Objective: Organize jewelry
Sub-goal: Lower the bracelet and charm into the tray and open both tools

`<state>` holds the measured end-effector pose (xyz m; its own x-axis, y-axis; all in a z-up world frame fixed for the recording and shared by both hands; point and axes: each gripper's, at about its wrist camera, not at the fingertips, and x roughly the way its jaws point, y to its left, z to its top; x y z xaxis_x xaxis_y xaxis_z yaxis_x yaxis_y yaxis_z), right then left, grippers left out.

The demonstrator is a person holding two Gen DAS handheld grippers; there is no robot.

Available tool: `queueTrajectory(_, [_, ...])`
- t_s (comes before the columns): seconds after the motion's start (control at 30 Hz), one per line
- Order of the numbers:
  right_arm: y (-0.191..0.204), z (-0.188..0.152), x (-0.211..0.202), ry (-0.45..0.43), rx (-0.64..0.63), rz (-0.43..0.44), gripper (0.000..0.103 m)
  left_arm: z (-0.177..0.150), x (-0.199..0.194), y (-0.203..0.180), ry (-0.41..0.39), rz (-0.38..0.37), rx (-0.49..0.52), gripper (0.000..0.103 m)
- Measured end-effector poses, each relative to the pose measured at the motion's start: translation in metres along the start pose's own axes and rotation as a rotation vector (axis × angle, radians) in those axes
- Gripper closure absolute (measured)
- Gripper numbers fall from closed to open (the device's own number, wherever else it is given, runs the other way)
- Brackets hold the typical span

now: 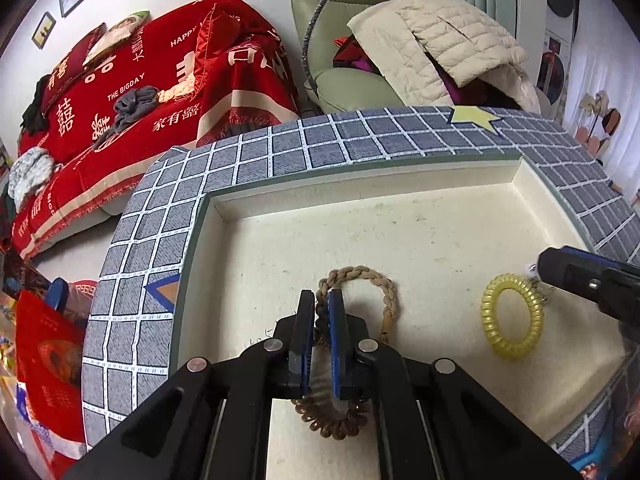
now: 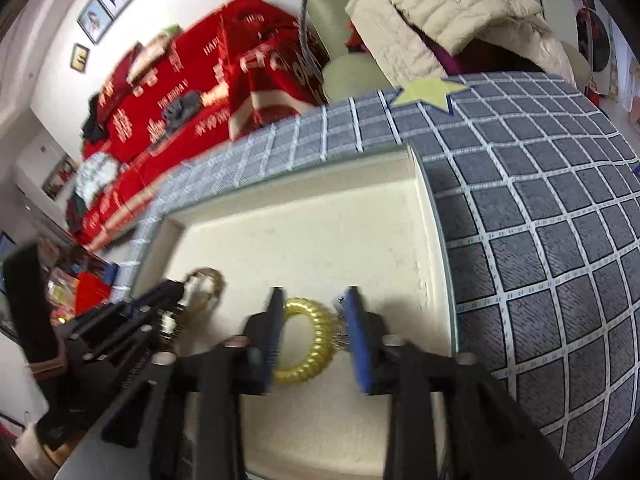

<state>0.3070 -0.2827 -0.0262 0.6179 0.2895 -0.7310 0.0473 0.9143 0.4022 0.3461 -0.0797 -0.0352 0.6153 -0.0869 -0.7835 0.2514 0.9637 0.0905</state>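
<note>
While the left gripper [image 1: 321, 300] pinches a braided bracelet [image 1: 360, 286] lying lengthwise away from it, the right gripper [image 2: 316, 300] gapes around a yellow coil [image 2: 306, 344] in the tray [image 1: 360, 232].

Red-draped sofa [image 1: 152, 80], green armchair [image 1: 344, 32]

Tray [image 1: 400, 208] floor open from 10 to 1 o'clock up to its raised rim; braided bracelet [image 1: 360, 280] at 12 just ahead, yellow coil band [image 1: 512, 316] and right claw [image 1: 548, 268] block 3 o'clock.
</note>
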Motion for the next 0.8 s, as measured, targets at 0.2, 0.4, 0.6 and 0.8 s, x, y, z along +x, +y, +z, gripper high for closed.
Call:
queueTrajectory(0.2, [0.005, -0.006, -0.028, -0.059, 0.013, 0.036, 0.044, 0.001, -0.008, 0.004, -0.016, -0.021, -0.02, 0.075])
queueTrajectory(0.4, [-0.001, -0.014, -0.048, -0.078, 0.065, 0.083, 0.04, 0.001, -0.019, 0.01, -0.035, -0.037, -0.04, 0.075])
queueTrajectory(0.6, [-0.01, -0.021, -0.069, -0.109, 0.117, 0.101, 0.038, 0.0, -0.027, 0.014, -0.044, -0.055, -0.06, 0.075])
queueTrajectory(0.8, [-0.006, -0.03, -0.084, -0.117, 0.092, 0.083, 0.036, -0.006, -0.038, 0.016, -0.049, -0.058, -0.059, 0.075])
